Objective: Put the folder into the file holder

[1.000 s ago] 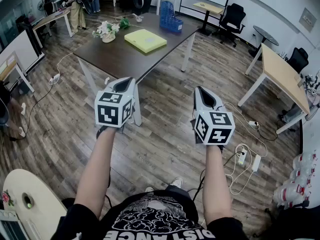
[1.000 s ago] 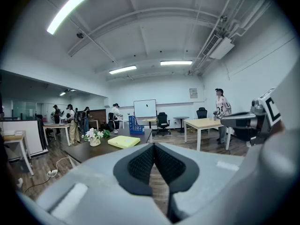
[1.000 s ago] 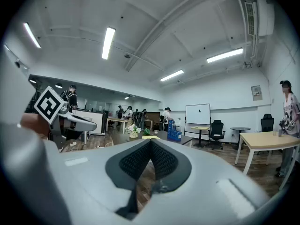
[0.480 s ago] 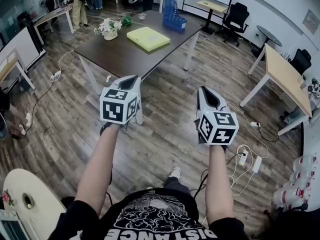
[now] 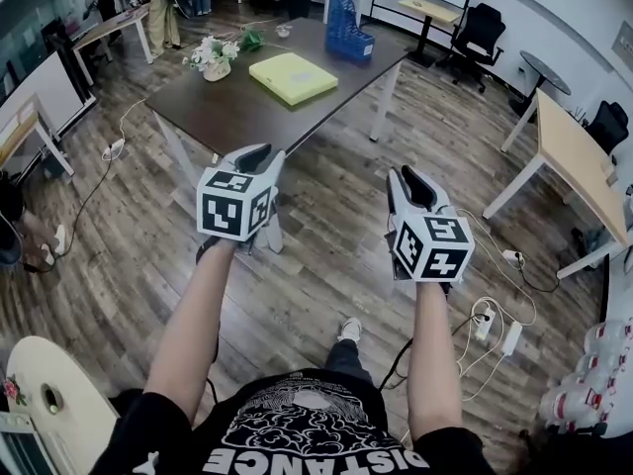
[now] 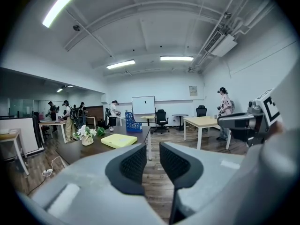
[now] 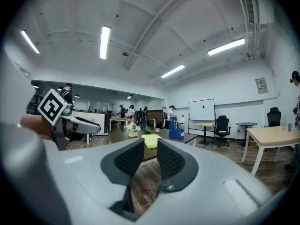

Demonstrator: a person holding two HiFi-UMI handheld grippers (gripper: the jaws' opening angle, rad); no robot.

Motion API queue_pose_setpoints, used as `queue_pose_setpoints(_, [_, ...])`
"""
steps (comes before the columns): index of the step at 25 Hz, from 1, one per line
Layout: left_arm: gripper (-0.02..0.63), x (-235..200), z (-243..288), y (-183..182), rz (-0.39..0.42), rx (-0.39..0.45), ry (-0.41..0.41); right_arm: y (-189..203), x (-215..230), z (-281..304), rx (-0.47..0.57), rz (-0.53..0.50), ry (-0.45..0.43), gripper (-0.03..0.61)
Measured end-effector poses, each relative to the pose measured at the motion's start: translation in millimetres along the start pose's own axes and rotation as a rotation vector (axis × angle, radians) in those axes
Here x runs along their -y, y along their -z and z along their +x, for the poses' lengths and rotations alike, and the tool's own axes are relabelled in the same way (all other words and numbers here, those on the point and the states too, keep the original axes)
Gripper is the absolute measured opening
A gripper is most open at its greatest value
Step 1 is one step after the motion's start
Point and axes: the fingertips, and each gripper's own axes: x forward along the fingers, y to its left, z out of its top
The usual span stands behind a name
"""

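Presently, on the dark table (image 5: 232, 117):
- One yellow-green folder (image 5: 288, 76), lying flat near the middle, untouched.
- One blue file holder (image 5: 348, 40), standing at the far end, near the folder but apart from it.
- One pot of white flowers (image 5: 211, 59), to the folder's left.

Left gripper (image 5: 252, 155): held over the wooden floor (image 5: 326, 265), short of the table. Its jaws stand a narrow gap apart, having just been opening, with nothing between them.

Right gripper (image 5: 413, 179): level with the left, also short of the table. Its jaws are likewise slightly parted, just been opening, and empty.

Both point toward the table.
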Motion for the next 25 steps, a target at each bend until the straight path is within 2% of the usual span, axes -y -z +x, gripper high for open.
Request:
queue_pose_setpoints(7, [0.136, 11.0, 63.3, -24.1, -0.025, -0.013, -0.017, -11.5, 55.0, 43.3, -0.011, 0.005, -0.064, 0.137])
queue_pose_setpoints(9, [0.178, 14.9, 82.2, -32.8, -0.032, -0.008, -0.020, -13.5, 72.5, 57.1, -0.019, 0.004, -0.083, 0.151])
queue_pose_setpoints(15, [0.220, 21.1, 133.1, -52.9, -0.051, 0.001, -0.033, -17.4, 118.7, 97.4, -0.038, 0.004, -0.132, 0.195])
queue_pose_setpoints(25, [0.338, 0.2, 191.8, -54.6, -0.064, -0.026, -0.158, -15.8, 159.8, 164.4, -0.057, 0.012, -0.210, 0.331])
